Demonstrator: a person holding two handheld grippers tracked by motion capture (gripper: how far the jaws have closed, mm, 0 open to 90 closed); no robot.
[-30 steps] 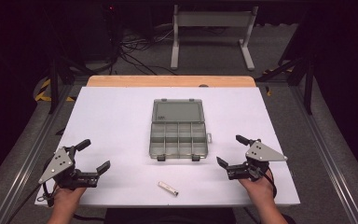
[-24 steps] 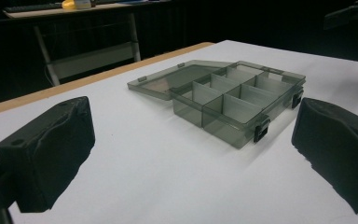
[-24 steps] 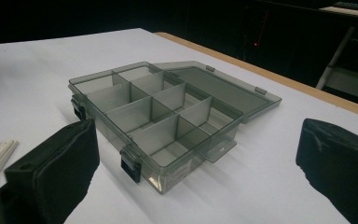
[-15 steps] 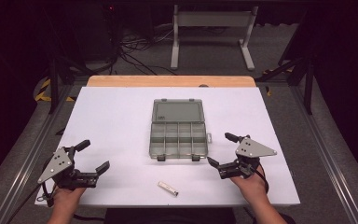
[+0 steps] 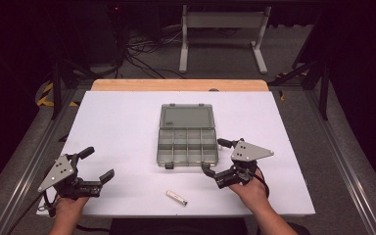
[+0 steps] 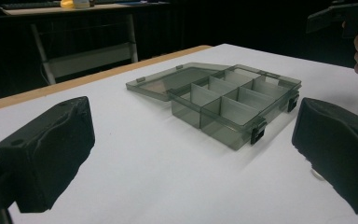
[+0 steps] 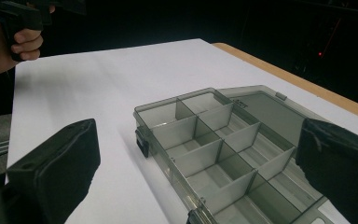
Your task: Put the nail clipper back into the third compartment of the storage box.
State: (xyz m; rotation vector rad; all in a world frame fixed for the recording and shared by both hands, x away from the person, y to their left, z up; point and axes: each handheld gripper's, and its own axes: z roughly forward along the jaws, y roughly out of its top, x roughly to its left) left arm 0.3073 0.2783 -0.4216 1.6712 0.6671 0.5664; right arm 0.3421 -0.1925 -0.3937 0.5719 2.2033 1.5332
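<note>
High view: right claw (image 5: 221,160) gapes beside organizer box (image 5: 187,135).

Left gripper (image 5: 96,164) held low at near left, jaws wide apart. Right gripper (image 5: 219,157) at near right, jaws spread wide, angled leftward.

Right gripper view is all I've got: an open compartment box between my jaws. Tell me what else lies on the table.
Observer: A small white cylinder lies near the front edge, apart from the compartment box.
Operator: Report where the left gripper is.
Observer: The left gripper is at the table's front left corner, jaws open, holding nothing.
Operator: Give me my own position.
Observer: The right gripper, open, sits beside the box's front right corner.
</note>
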